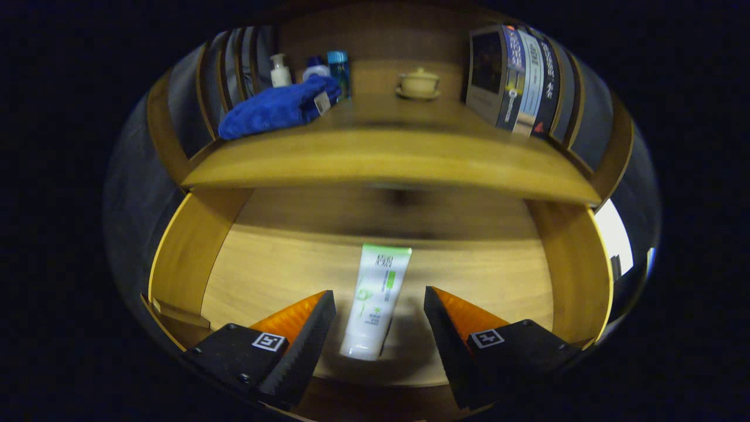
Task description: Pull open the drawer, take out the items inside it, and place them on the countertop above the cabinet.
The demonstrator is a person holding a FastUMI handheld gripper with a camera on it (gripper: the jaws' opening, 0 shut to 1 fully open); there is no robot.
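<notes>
The gripper [379, 308] hangs over the open drawer [181, 258], fingers apart either side of the white tube [378, 299], lined up to clamp it for the desk [387, 158] above

White tube [375, 302] flat in open drawer [187, 258]

We count one white tube [375, 302] in the open drawer [187, 258], between the spread fingers of the one gripper [379, 313]. On the countertop [387, 158] above the drawer: one blue cloth [275, 108], three bottles [280, 71], one lidded cup [418, 82], several books [515, 79].
</notes>
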